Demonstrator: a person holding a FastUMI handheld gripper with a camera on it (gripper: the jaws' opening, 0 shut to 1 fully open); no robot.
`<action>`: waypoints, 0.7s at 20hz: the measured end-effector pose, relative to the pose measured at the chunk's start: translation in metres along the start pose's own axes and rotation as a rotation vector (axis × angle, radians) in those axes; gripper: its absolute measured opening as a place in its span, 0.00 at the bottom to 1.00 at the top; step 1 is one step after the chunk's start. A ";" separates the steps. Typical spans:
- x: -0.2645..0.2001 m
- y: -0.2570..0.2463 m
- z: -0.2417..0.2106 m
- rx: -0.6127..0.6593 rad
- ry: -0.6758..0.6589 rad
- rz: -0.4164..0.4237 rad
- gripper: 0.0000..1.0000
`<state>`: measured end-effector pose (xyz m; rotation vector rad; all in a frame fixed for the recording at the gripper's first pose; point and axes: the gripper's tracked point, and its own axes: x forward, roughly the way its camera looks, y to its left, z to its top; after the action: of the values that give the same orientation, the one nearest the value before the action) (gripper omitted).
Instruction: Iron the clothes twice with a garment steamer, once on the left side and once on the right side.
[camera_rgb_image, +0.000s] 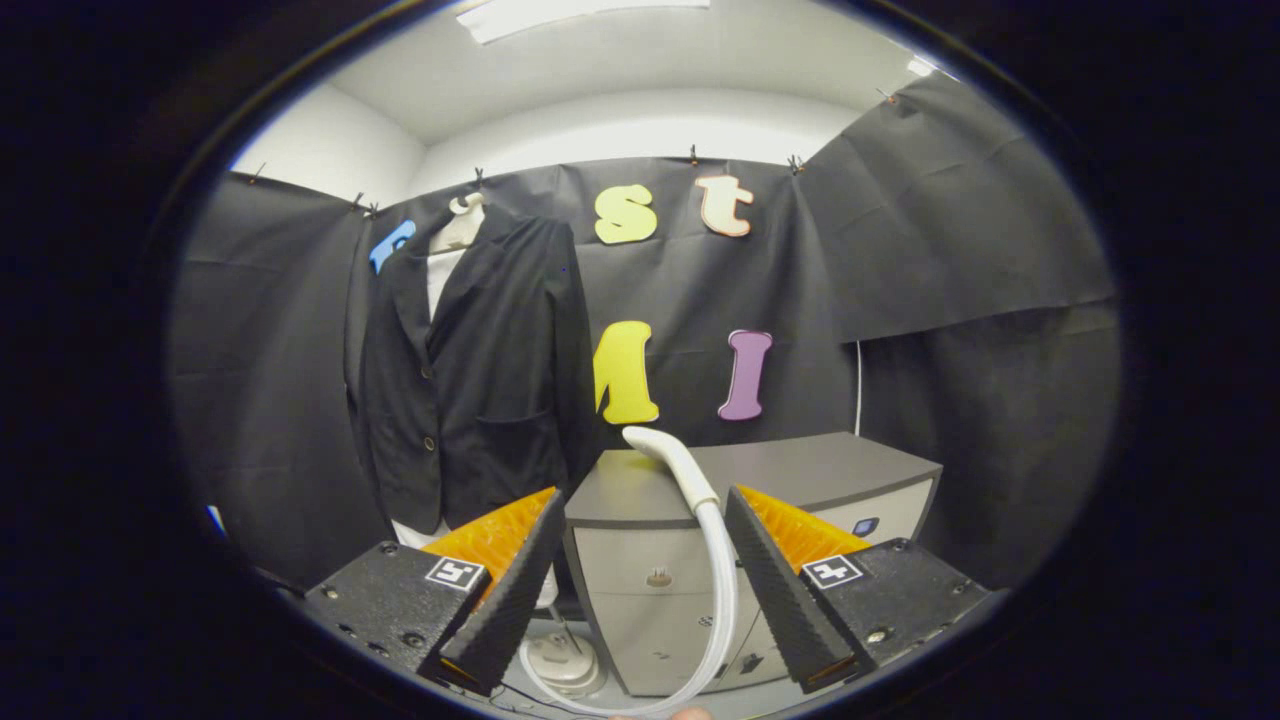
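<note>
Your gripper (640, 520) is spread, clear of the steamer head (672, 462) lying just ahead on the cabinet (830, 470), ready for grabbing; jacket (470, 380) hangs beyond your left finger

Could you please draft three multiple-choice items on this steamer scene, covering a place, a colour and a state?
1. Where does the jacket hang?
A. On the booth wall, beyond the fingers
B. Inside the cabinet
C. Folded on the floor

2. What colour is the steamer head?
A. Red
B. White
C. Green

3. How is the gripper?
A. Shut on the jacket
B. Shut on the hose
C. Open

Answers: 1 A, it hangs beside the grey cabinet; 2 B, the head and its hose look white; 3 C, the fingers stand apart with the hose between them, untouched.
</note>
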<state>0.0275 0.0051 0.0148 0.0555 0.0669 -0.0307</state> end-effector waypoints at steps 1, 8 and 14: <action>0.002 -0.001 0.001 0.015 0.008 -0.009 1.00; 0.011 -0.009 -0.003 0.056 0.101 -0.088 1.00; 0.023 -0.018 0.008 0.092 0.173 -0.099 1.00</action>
<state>0.0505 -0.0135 0.0201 0.1472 0.2414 -0.1279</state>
